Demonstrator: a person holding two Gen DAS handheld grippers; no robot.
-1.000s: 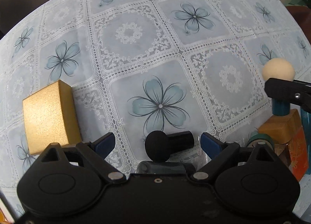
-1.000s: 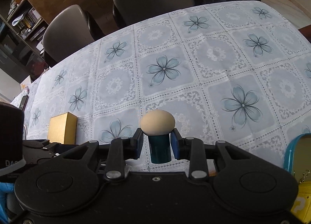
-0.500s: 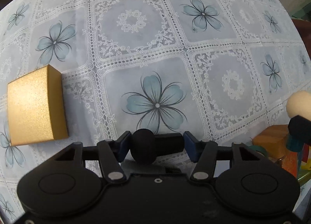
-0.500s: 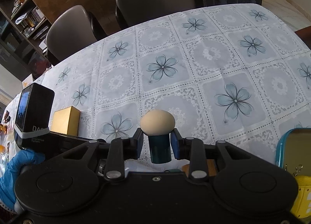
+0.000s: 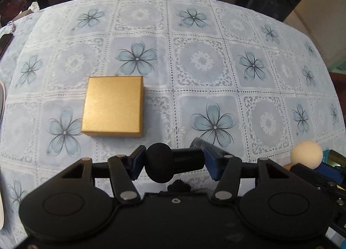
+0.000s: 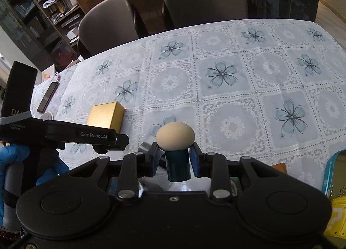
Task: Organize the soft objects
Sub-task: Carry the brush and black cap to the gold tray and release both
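The surface [image 5: 194,32], under a blue-flowered lace cloth, carries a gold box [image 5: 113,106] left of centre. The left tool [image 5: 172,160] clamps a black sponge applicator [image 5: 161,165] lying crosswise. The right tool [image 6: 174,158] grips the teal handle of a cream sponge applicator [image 6: 175,136], upright.

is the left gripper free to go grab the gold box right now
Probably not yet. The path to the gold box looks clear, but the left gripper is shut on a black sponge applicator, so it would have to set that down first.
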